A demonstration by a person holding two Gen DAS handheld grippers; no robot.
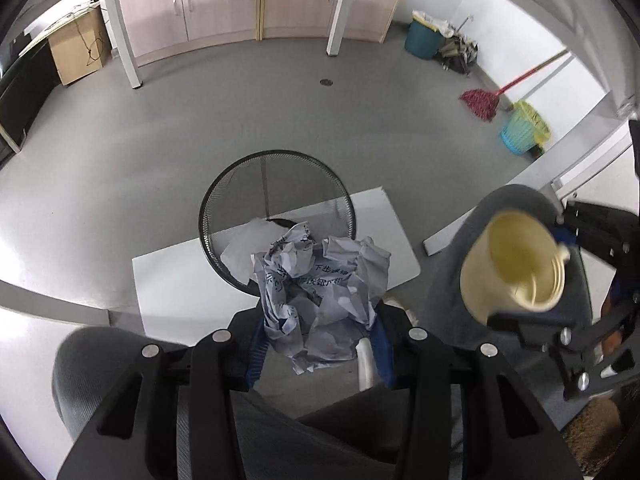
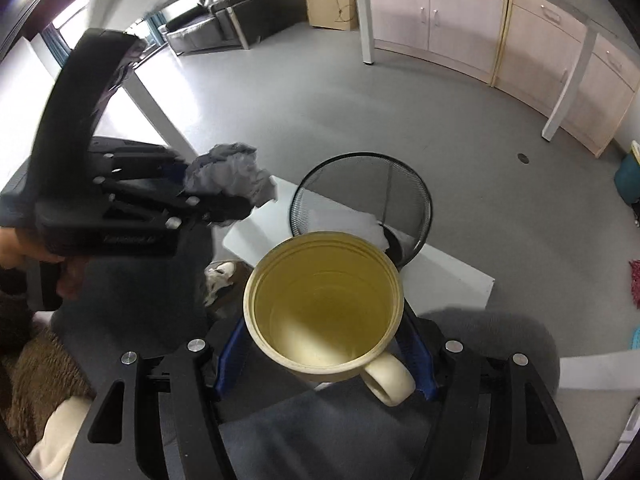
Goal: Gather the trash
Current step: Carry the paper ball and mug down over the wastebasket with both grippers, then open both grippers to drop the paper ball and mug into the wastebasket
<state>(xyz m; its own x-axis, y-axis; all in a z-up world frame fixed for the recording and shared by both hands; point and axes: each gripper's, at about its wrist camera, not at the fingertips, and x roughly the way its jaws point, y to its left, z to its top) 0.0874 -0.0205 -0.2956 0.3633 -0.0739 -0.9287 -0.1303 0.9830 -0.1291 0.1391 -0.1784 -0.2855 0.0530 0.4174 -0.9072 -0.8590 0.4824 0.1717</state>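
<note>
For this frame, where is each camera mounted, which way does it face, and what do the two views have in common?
Left wrist: on the left gripper, looking steeply down past the crumpled paper it grips; a grey-clad leg shows below.
Right wrist: on the right gripper, looking steeply down into the cream mug it grips; a hand holds the other gripper.
Shared: the black mesh bin, the white board under it, and each other's load.

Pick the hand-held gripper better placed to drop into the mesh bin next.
Left, likely. The left hand-held gripper holds the crumpled paper lined up just short of the mesh bin. The right hand-held gripper holds a cup, arguably not trash.
</note>
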